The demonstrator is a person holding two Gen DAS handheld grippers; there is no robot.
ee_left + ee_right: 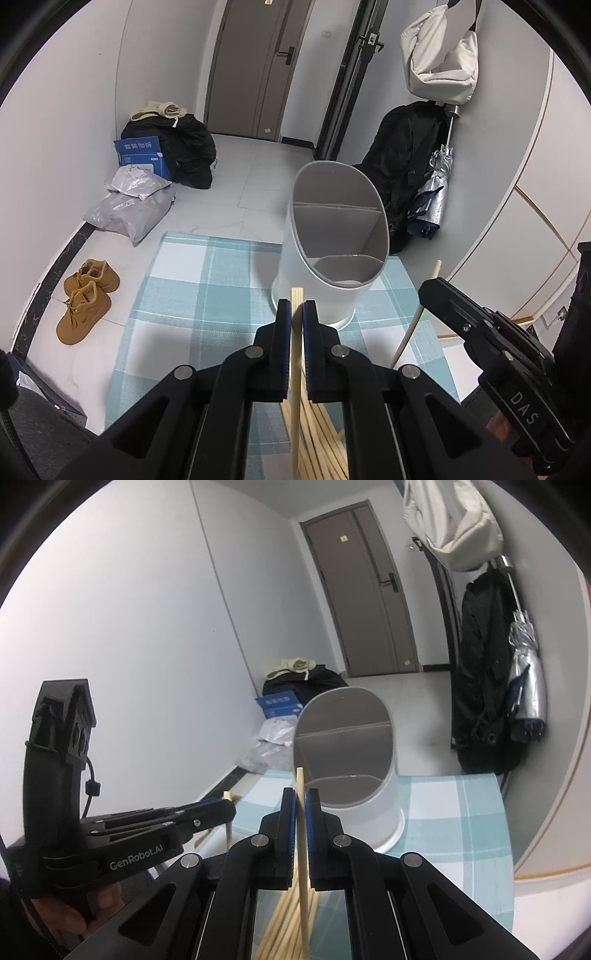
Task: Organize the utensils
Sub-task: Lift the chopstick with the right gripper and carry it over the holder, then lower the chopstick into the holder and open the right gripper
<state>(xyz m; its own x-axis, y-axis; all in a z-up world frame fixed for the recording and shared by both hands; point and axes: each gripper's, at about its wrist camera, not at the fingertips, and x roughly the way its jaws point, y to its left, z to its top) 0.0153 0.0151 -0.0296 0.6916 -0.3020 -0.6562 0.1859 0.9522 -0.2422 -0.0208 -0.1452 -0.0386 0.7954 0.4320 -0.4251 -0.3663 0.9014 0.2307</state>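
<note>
A white utensil holder (332, 236) with divided compartments stands upright on a teal plaid cloth (192, 295), just beyond both grippers. My left gripper (296, 312) is shut on a pair of wooden chopsticks (296, 295) that stick up between its pads. In the right wrist view my right gripper (301, 799) is shut on a single chopstick (300, 779), in front of the holder (347, 760). The left gripper (231, 806) shows at the left of that view. The right gripper (424, 291) and its chopstick (417, 317) show at the right of the left wrist view. Several loose chopsticks (321, 443) lie below the grippers.
On the floor to the left are tan shoes (86, 299), grey parcels (129, 210) and a blue box (142, 155). A black coat and a folded umbrella (432, 192) hang at the right under a white bag (439, 62). A door (258, 66) is at the back.
</note>
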